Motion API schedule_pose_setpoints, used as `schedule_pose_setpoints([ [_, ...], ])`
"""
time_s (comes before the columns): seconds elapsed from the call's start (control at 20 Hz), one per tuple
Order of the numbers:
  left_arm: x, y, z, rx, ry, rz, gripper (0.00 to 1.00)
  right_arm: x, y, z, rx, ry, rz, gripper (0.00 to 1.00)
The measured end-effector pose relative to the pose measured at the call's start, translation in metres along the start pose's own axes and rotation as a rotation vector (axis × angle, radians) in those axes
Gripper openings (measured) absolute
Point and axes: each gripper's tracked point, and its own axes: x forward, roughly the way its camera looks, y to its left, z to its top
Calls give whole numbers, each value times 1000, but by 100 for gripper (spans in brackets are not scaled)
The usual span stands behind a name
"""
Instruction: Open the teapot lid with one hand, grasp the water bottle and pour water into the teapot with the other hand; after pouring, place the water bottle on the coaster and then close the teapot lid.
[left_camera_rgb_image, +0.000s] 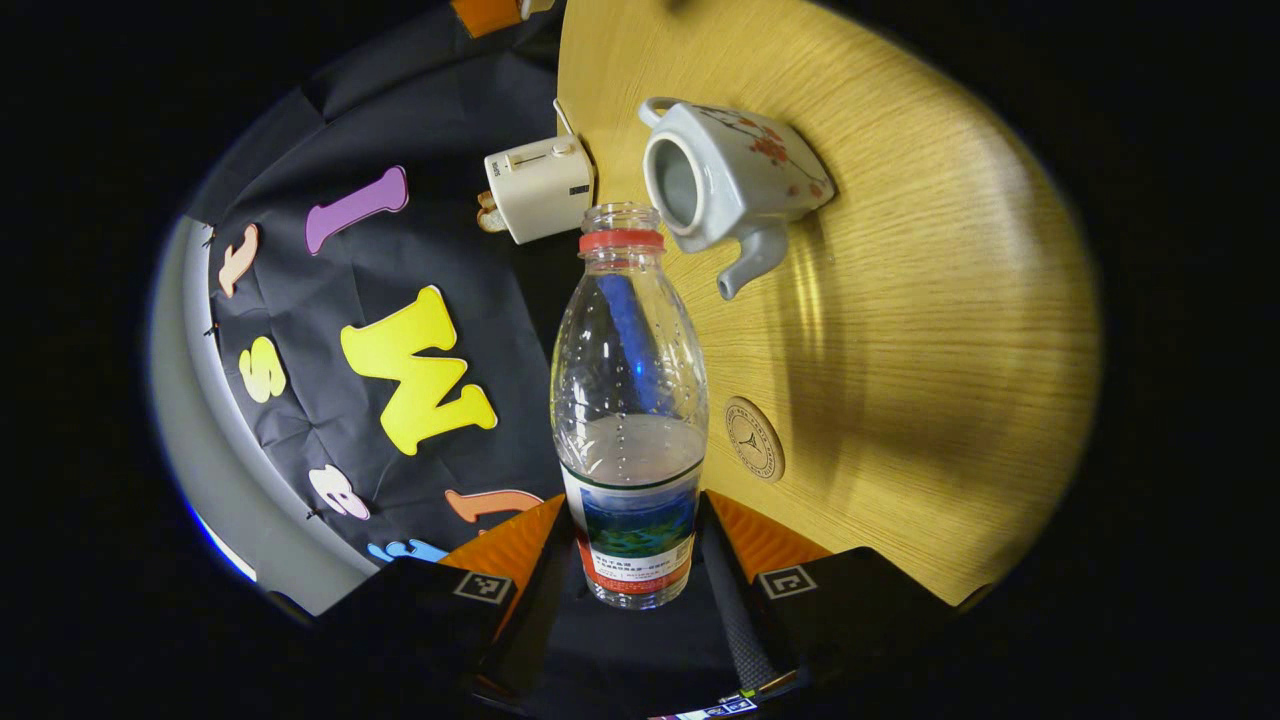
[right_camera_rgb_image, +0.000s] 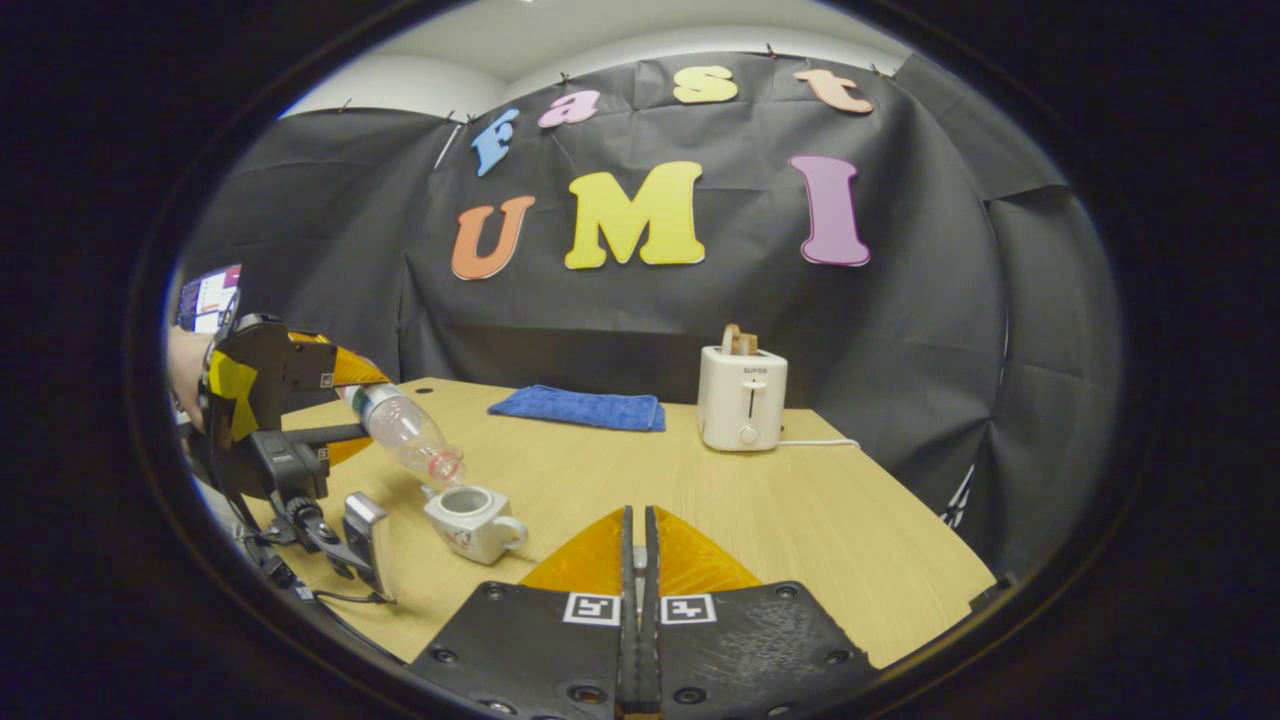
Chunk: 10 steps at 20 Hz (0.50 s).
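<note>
The left hand-held gripper (left_camera_rgb_image: 628, 560) was clamped on the water bottle (left_camera_rgb_image: 628, 400), tilted with its uncapped mouth just above the open teapot (right_camera_rgb_image: 470, 520) near the table's (right_camera_rgb_image: 800, 520) left edge. The coaster (left_camera_rgb_image: 754, 438) lay nearby. The right hand-held gripper's (right_camera_rgb_image: 638, 560) fingers were pressed together, empty.

A light wooden table (right_camera_rgb_image: 800, 520) stands before a black cloth wall (right_camera_rgb_image: 900, 330), with a pale grey wall (right_camera_rgb_image: 560, 40) above the cloth at the far side.

White toaster (right_camera_rgb_image: 741, 399), perhaps toast inside; blue cloth (right_camera_rgb_image: 579, 408) nearby.
</note>
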Motion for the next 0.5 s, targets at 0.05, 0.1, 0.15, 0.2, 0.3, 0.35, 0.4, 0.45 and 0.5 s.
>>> schedule_pose_setpoints([
  [0.05,0,0,1,9,1,-3,74,0,0,1,1,1,2,0],
  [0.1,0,1,1,17,3,-3,74,0,0,0,1,1,2,0],
  [0.15,0,1,2,25,5,-2,74,0,-1,0,1,0,2,0],
  [0.2,1,3,2,34,6,-1,74,-1,-1,0,3,-1,1,0],
  [0.3,1,6,4,44,7,3,74,-1,-1,1,10,-4,1,0],
  [0.35,2,7,5,48,8,4,74,-1,-1,1,14,-4,2,0],
  [0.4,1,9,5,55,8,5,74,0,-1,1,15,-4,2,0],
  [0.45,1,9,6,65,9,6,74,-1,-1,0,15,-5,2,0],
  [0.5,1,10,6,71,11,5,74,-1,-1,1,15,-5,1,0],
])
